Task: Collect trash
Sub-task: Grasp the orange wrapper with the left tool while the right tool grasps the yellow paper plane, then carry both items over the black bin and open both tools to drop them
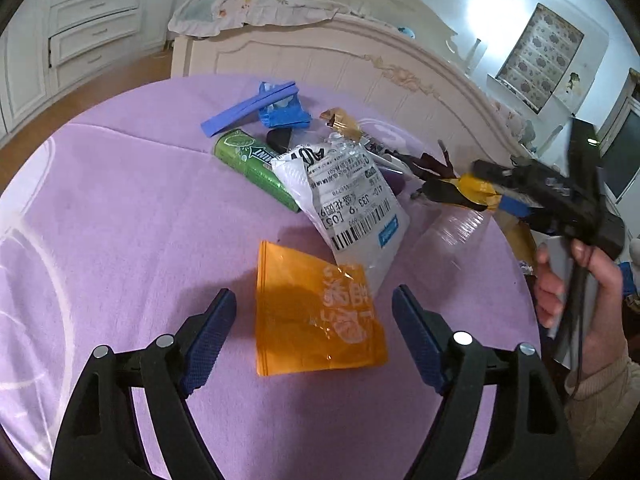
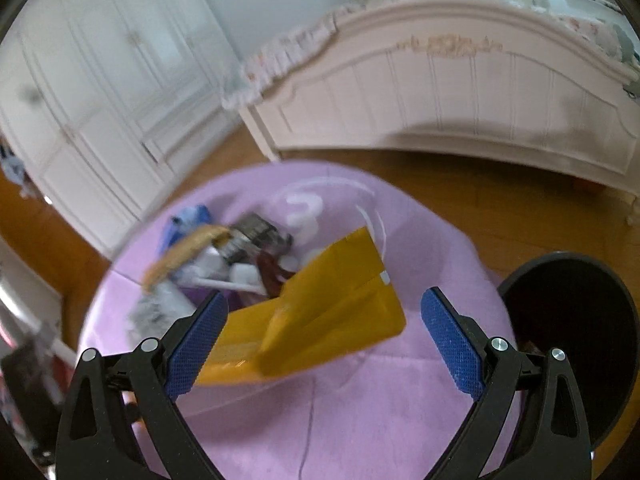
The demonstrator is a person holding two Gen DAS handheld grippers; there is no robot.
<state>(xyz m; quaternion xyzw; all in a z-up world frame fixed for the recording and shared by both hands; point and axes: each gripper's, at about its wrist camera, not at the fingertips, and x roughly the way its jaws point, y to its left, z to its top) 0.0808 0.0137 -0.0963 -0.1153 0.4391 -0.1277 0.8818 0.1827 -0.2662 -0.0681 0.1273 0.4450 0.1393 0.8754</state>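
Trash lies on a round table with a purple cloth (image 1: 120,220). An orange zip bag (image 1: 316,312) lies flat between the fingers of my open left gripper (image 1: 314,320), which is empty. Behind the bag are a white shipping pouch (image 1: 352,196), a green mint wrapper (image 1: 252,160), blue plastic pieces (image 1: 272,108) and a gold wrapper (image 1: 340,120). My right gripper (image 2: 324,328) is open and empty above a yellow padded envelope (image 2: 332,316); it also shows at the right of the left wrist view (image 1: 472,184), held by a hand. The right wrist view is blurred.
A black trash bin (image 2: 576,340) stands on the floor beside the table's right edge. A cream bed footboard (image 1: 340,68) is behind the table. White cabinets (image 1: 80,20) line the left wall. A clear plastic cup (image 1: 452,236) lies near the pile.
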